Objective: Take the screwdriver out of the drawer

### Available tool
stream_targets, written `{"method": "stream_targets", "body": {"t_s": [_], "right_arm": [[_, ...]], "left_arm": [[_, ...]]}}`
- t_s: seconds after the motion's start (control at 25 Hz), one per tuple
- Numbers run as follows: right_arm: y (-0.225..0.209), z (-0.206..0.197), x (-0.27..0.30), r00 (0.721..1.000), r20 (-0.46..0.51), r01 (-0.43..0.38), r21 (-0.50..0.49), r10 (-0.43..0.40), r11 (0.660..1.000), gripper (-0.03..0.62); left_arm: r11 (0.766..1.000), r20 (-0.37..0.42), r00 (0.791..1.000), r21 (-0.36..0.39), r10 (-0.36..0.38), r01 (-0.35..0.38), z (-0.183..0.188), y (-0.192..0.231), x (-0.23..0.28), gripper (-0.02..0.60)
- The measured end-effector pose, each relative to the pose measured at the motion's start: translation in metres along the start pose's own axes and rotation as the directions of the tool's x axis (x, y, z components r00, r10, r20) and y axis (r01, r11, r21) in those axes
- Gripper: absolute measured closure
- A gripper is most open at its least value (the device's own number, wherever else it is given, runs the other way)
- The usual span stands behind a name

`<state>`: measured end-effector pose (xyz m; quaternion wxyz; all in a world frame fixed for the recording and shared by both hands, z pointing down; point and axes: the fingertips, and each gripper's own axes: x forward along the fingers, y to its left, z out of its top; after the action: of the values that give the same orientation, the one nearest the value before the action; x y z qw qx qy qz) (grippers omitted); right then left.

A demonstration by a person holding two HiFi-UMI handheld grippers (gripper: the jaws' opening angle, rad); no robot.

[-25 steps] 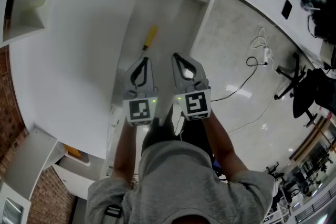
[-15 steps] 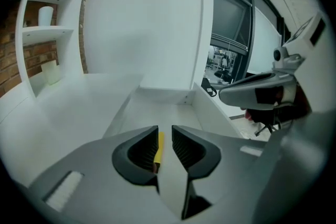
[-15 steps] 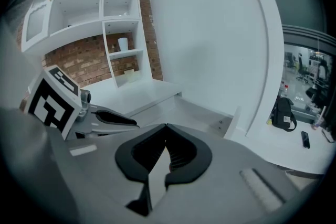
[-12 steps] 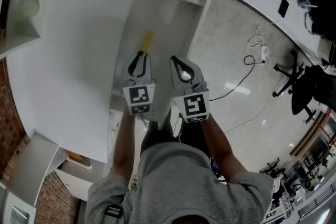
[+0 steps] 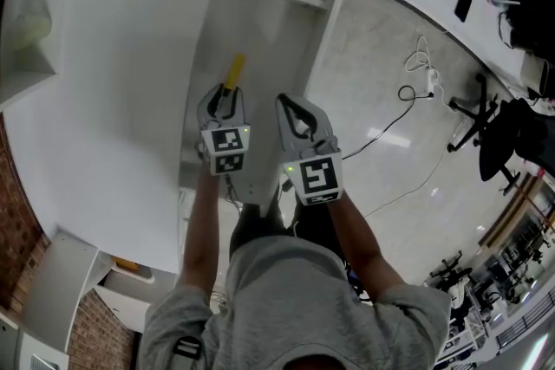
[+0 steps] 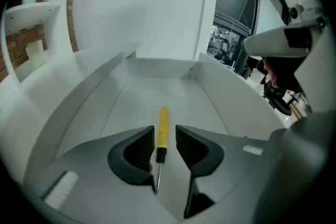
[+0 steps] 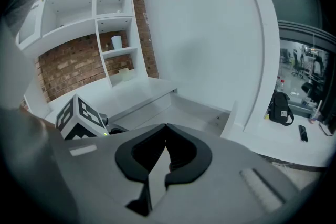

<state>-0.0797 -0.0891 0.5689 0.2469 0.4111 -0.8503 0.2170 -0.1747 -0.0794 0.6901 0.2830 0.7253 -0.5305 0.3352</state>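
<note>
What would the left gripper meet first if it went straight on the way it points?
The left gripper, fingers just opened wider, would probably meet the screwdriver lying between them on the drawer floor; depth unclear.

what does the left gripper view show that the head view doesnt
Only the left gripper view: the thin shaft of the screwdriver lying between the jaws of the left gripper, which have just been opening and aren't gripping it. Only the head view: the person's arms and a cable on the floor. Both: the yellow handle in the open drawer.
</note>
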Motion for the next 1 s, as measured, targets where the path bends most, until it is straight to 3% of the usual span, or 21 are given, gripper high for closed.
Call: {"method": "stream_targets", "body": {"t_s": [0.56,1.0], "right_arm": [[-0.008,0.001,0.006,1.0,-0.002,0.005,0.014,-0.005,1.0,0.591],[-0.016,0.003,0.005,1.0,0.004,0.015,0.022,-0.015,1.0,0.591]], "left_arm": [[1.0,-0.103,0.995,-0.004,-0.006,0.006,-0.033,0.0,0.033,0.449],[1.0,-0.13,0.991,0.015,0.015,-0.013,-0.036,0.001,0.037,0.493]]}}
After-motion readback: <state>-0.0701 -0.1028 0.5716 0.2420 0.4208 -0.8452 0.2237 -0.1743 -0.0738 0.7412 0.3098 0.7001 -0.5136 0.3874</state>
